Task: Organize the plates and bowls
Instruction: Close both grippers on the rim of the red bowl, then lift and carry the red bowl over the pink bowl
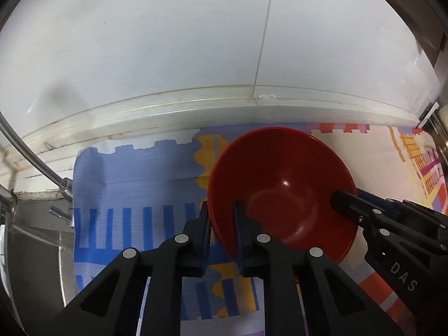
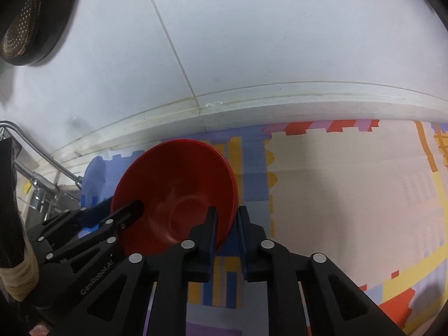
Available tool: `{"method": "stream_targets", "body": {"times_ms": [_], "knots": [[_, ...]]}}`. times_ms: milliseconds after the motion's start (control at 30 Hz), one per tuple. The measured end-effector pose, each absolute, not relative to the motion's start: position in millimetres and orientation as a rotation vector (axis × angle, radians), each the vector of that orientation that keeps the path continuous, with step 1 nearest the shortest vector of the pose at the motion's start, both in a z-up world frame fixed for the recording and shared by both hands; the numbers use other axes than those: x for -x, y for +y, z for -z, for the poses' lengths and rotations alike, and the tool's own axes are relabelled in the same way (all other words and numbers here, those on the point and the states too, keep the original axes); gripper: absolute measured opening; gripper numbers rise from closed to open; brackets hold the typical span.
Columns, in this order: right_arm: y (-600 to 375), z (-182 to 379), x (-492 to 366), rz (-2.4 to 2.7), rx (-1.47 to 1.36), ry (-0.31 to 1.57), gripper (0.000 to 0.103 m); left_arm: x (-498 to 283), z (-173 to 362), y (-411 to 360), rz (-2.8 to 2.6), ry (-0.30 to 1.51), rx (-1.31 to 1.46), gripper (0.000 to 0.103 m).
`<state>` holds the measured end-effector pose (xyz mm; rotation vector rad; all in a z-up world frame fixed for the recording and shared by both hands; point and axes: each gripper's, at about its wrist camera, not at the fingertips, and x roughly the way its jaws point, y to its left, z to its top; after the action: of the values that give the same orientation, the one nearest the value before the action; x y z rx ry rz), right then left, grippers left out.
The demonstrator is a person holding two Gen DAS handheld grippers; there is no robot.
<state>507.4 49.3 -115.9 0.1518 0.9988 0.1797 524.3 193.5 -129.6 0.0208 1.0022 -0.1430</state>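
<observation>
Two tongs: both grasp one red bowl, each from its own side.
Sink: a steel basin (image 1: 33, 252) sits at the far left of the left wrist view, beside the patterned cloth.
Tap: a thin metal spout (image 1: 33, 159) arcs down over the basin; it shows again at the left edge of the right wrist view (image 2: 42, 154).
Cloth: a mat (image 1: 134, 190) printed in blue, yellow, lilac and orange blocks covers the surface and runs up to the pale ledge at the foot of the wall.
Left tongs: the left tongs (image 1: 221, 210) are clenched on the bowl's left rim, one finger outside the wall and one inside; in the right wrist view they reach in from the left (image 2: 134, 207).
Red bowl: the red bowl (image 1: 280, 184) sits upright on the cloth, near the ledge, roughly midway between the basin side and the cream part of the cloth; its inside is bare and glossy (image 2: 179, 190). A second red edge shows just under its far rim, so it may be nested in another bowl; this cannot be told for sure.
Right tongs: the right tongs (image 2: 226, 215) are clenched on the bowl's right rim, one finger inside and one outside; the left wrist view shows them entering from the right (image 1: 340, 200).
Wall: white tiles (image 2: 280, 42) rise behind the ledge.
Dark object: a black perforated thing (image 2: 30, 19) hangs at the upper left of the right wrist view; what it is cannot be told.
</observation>
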Motion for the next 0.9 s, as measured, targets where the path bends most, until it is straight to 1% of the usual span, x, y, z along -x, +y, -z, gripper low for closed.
{"method": "stream_targets", "body": {"times_ms": [300,600,900], "knots": [[51,111,-503,-0.169,-0.151,1.003,0.014,-511,120,195,0.128,0.992,0.003,0.015],[49,79,-472,-0.182,-0.127,0.968,0.014,-469,83,191,0.137,0.942,0.031,0.015],[22,46,-427,-0.158,-0.131,0.922,0.014,-430,51,160,0.175,0.898,0.023,0.015]]}}
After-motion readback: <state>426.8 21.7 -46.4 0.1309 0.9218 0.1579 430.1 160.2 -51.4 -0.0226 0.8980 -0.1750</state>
